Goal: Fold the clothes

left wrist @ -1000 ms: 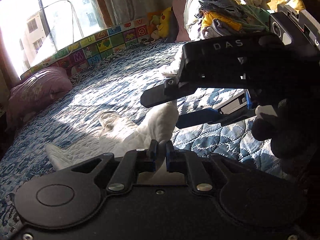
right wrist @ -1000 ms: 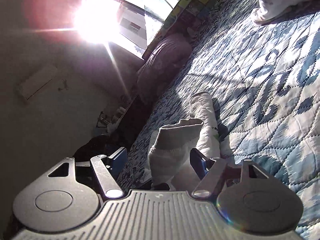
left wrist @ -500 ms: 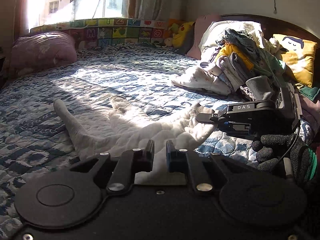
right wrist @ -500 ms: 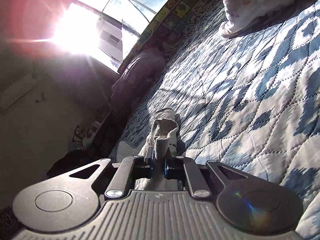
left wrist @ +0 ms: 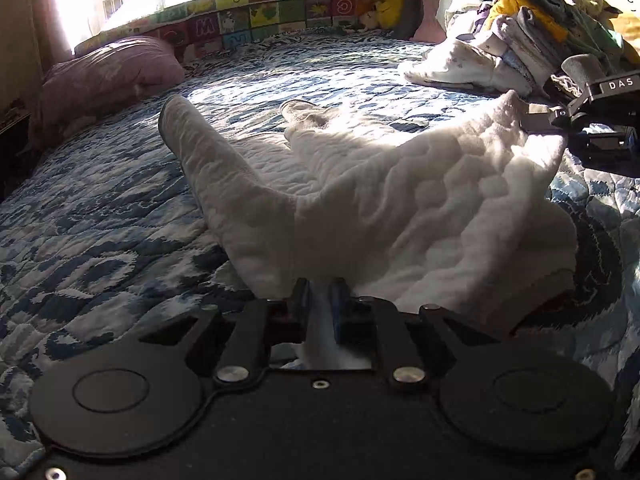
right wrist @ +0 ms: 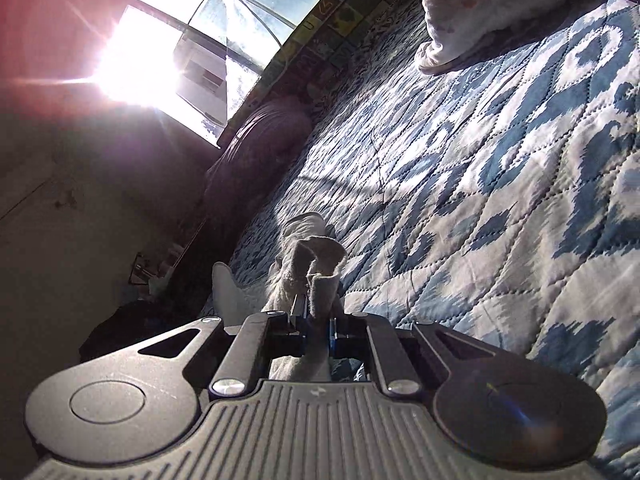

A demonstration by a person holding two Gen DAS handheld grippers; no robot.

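Where left view shows clothes pile (left wrist: pixel 536 20); right doesn't.

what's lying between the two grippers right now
The white garment, pinched by the left gripper and right gripper, spans the gap above the quilt, seen in the left wrist view.

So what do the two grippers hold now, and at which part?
Both are shut on the white garment: the left gripper pinches its near edge, the right gripper an edge at the far right end.
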